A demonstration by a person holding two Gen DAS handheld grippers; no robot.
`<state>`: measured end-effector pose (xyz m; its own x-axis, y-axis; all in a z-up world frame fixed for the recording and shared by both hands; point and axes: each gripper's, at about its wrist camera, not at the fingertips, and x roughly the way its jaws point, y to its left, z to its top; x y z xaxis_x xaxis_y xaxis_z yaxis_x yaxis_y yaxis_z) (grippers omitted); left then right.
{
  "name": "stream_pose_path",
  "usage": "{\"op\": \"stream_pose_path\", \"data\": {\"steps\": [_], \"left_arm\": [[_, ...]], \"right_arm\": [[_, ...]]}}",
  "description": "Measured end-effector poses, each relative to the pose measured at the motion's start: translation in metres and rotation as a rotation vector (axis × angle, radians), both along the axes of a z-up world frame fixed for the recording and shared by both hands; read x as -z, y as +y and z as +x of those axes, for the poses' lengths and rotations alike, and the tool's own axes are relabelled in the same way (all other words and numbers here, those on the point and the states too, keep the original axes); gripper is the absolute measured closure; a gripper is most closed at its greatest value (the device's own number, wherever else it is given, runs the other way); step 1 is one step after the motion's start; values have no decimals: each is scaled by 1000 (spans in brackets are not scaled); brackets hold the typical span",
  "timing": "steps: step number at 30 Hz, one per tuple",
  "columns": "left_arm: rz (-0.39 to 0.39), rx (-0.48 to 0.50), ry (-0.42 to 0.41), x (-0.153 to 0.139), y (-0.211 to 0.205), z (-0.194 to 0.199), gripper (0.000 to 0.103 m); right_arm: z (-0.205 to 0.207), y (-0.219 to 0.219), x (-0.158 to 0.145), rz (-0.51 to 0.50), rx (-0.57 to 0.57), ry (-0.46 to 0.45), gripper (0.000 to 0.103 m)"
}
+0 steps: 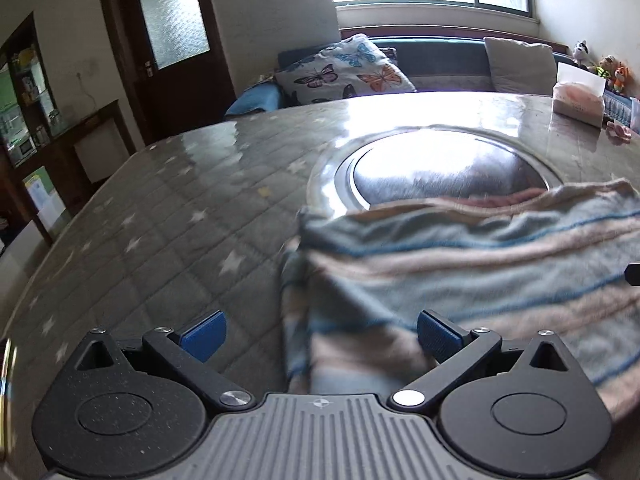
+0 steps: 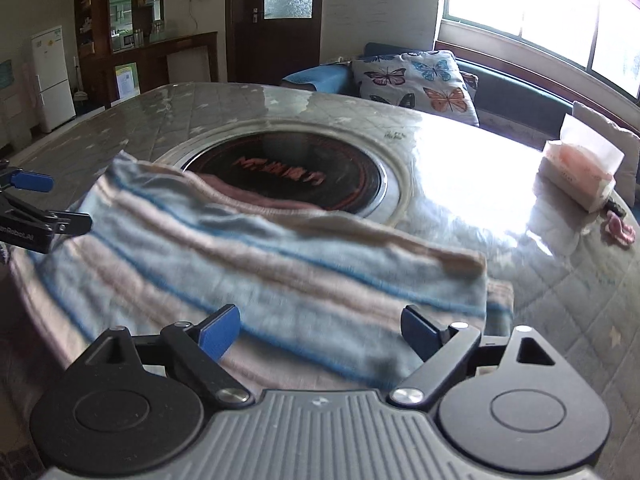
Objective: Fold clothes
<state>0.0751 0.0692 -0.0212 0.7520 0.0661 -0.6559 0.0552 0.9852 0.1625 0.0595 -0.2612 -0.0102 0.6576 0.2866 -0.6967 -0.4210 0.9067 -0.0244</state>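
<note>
A striped garment in pale blue, beige and pink (image 1: 472, 264) lies folded over on the round table, its far edge reaching the dark cooktop. In the left wrist view my left gripper (image 1: 320, 334) is open, just above the garment's left near corner, holding nothing. In the right wrist view the garment (image 2: 256, 264) fills the middle, and my right gripper (image 2: 320, 334) is open over its near right part, holding nothing. The left gripper also shows at the left edge of the right wrist view (image 2: 28, 208).
The table (image 1: 168, 216) has a quilted star-pattern cover under glass, with a round inset cooktop (image 2: 288, 172) in the middle. A tissue pack (image 2: 580, 172) and a small pink item (image 2: 620, 230) sit at the far right. A sofa with a butterfly cushion (image 2: 420, 80) stands behind.
</note>
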Motion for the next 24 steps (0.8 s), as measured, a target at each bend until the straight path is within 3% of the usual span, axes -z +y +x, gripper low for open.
{"op": "stream_pose_path", "data": {"steps": [13, 24], "left_arm": [[-43, -88, -19, 5, 31, -28, 0], [-58, -94, -15, 1, 37, -30, 0]], "right_arm": [[-42, -11, 1, 39, -2, -2, 7], [-40, -33, 6, 87, 67, 17, 7]]}}
